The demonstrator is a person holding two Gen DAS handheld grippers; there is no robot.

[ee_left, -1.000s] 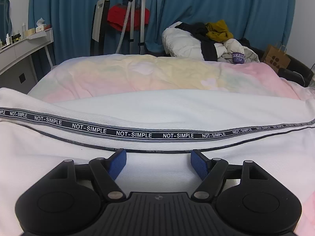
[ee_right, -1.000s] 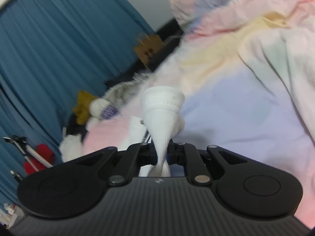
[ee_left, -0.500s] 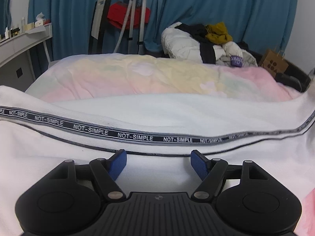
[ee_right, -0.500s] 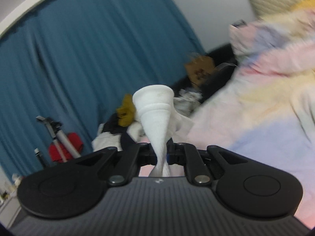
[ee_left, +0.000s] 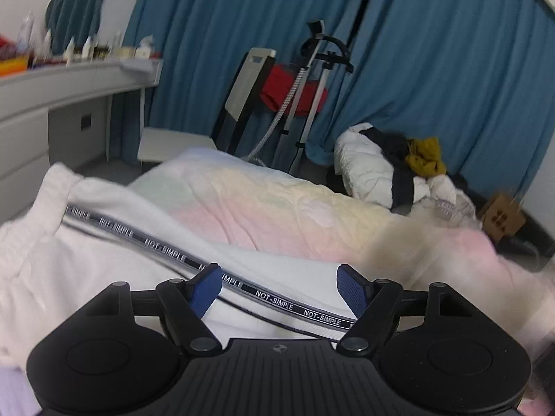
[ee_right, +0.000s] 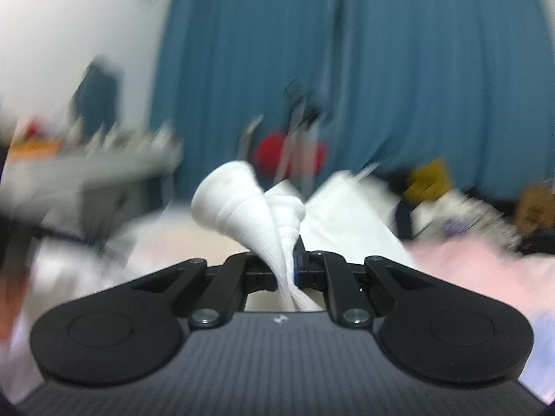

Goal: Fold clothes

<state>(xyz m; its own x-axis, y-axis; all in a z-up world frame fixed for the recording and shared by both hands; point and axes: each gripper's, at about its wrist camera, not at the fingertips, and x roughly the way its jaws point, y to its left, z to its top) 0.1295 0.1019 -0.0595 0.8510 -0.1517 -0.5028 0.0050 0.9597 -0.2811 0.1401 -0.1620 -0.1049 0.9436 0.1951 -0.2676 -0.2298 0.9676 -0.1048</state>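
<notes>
Blue curtains (ee_left: 433, 69) back the pastel bed (ee_left: 277, 208), where the white garment (ee_left: 104, 267) lies at six o'clock under the wide-open, empty left gripper (ee_left: 279, 286), while the right gripper (ee_right: 289, 267) pinches its bunched end, presumably to fold it over.

Bedroom: bed (ee_left: 270, 208), curtains (ee_left: 433, 69)

Under my left tool (ee_left: 279, 289) the garment (ee_left: 104, 270) lies across the bed (ee_left: 277, 208). Ahead stands the steamer (ee_left: 312, 97); the clothes pile (ee_left: 392, 170) sits ahead right, the surface (ee_left: 69, 83) ahead left.
</notes>
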